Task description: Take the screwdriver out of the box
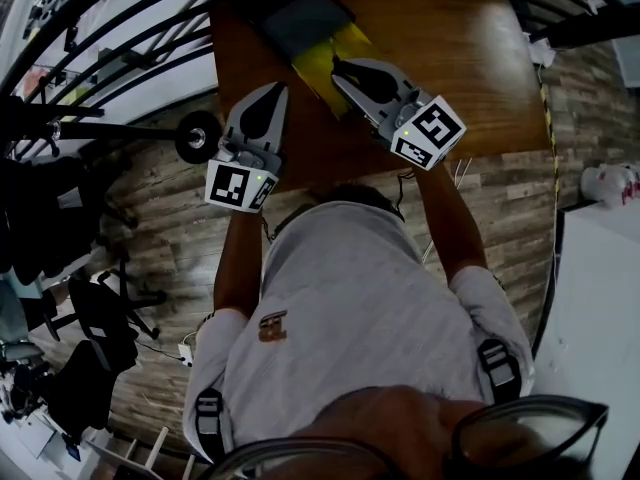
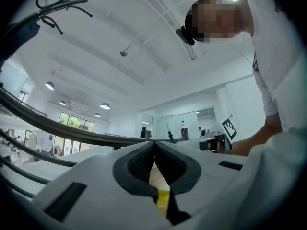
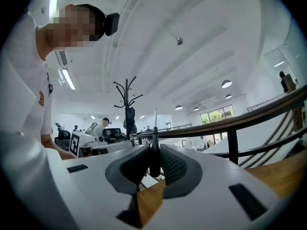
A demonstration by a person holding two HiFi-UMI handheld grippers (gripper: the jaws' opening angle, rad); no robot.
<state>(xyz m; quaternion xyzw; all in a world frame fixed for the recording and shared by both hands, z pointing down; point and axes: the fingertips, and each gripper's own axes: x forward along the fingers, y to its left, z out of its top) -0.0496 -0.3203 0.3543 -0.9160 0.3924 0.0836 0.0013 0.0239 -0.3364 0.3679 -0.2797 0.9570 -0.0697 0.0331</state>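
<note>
The right gripper (image 3: pixel 154 149) has its jaws closed narrow on the dark handle of the screwdriver (image 3: pixel 154 159). The thin shaft stands up out of the pads toward 12 o'clock. The grip sits low on the handle, so most of the tool's length is above the pads and could swing. To my eye the pinch should stay firm, with the wrist kept steady so the shaft does not tip.

The left gripper (image 2: pixel 153 143) has its jaw tips touching with nothing between them. It has no part in the hold.

In the head view, the right gripper (image 1: pixel 342 71) is over the near yellow edge of the box (image 1: pixel 310 28). The box lies toward 11 o'clock from its tips on the wooden table (image 1: pixel 470 58). The left gripper (image 1: pixel 278 90) is at about 8 o'clock from the right one, near it but apart.

The screwdriver looks lifted, though that view does not show whether it clears the box rim. A good finish would be to carry it toward 5 o'clock, away from the box. It should stay clear of the left gripper and be set down on bare wood.
</note>
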